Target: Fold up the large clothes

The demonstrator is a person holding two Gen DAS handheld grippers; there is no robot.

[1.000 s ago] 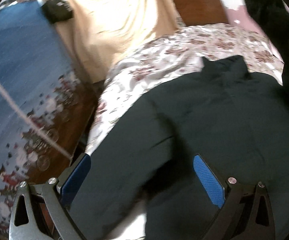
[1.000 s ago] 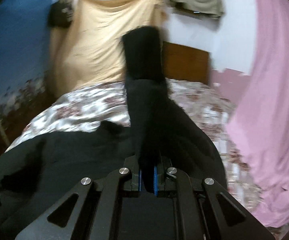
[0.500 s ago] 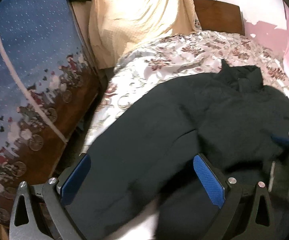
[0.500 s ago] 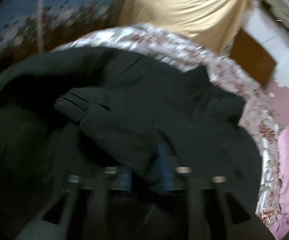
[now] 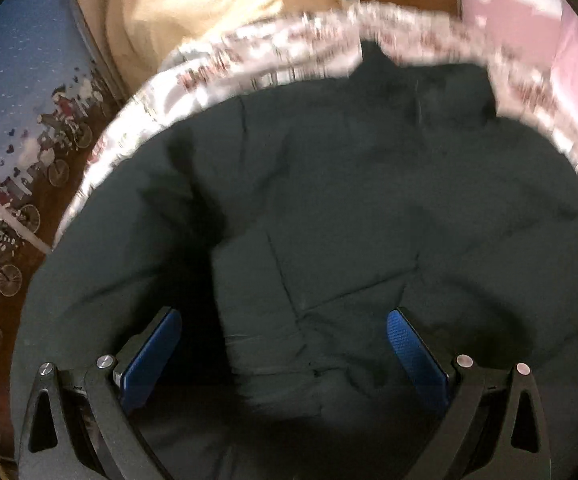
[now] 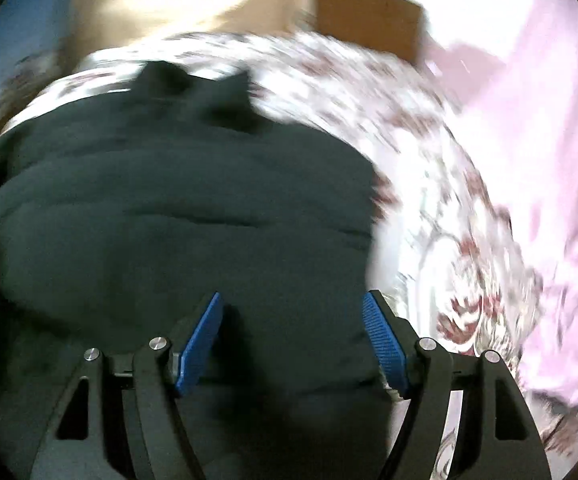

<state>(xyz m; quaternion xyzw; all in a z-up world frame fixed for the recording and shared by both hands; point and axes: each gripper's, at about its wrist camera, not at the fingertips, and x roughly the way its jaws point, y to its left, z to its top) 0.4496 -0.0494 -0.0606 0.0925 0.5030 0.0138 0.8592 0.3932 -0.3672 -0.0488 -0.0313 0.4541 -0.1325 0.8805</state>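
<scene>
Jacket [image 5: 349, 208], dark and padded, is spread over the floral bedsheet [image 5: 257, 60], with its collar [image 6: 193, 84] turned toward the wooden headboard [image 6: 369, 20]. A fold of the fabric is seen laid across the middle of the body. The left gripper [image 5: 285, 344] is held above the lower part of the jacket, its blue pads [image 5: 153, 352] wide apart and nothing caught between them. The right gripper [image 6: 293, 340] is likewise spread, poised over the jacket's right edge beside the sheet. A pink curtain [image 6: 529, 120] is seen at the right.
</scene>
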